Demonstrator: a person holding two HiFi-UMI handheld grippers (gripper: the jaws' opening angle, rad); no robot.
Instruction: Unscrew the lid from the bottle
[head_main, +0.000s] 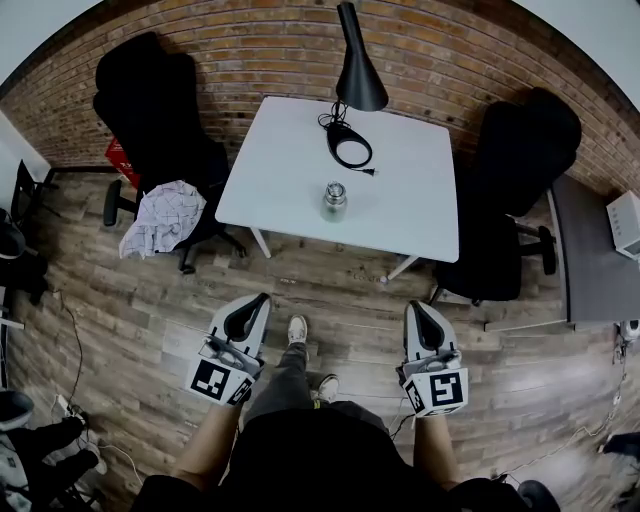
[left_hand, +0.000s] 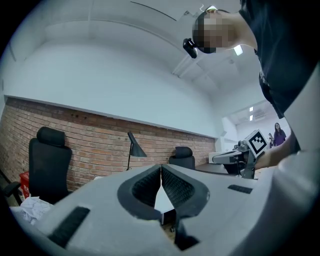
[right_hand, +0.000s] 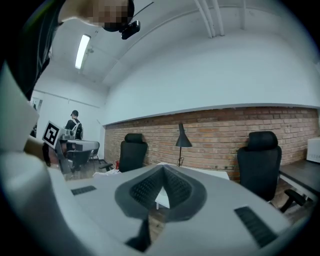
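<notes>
My left gripper (head_main: 262, 299) and right gripper (head_main: 411, 306) hold their fingers pressed together, empty; the bottle (head_main: 333, 201) stands near the desk's (head_main: 280, 160) near edge.

A white table (head_main: 300, 160) stands by a brick wall (head_main: 250, 50) on a wood floor (head_main: 340, 300). A black lamp (head_main: 358, 70) hangs over its far edge, above a coiled cable (head_main: 347, 145). The left chair (head_main: 150, 110) holds a checked cloth (head_main: 165, 215); the right chair (head_main: 520, 170) stands beside a grey desk (head_main: 590, 260).
</notes>
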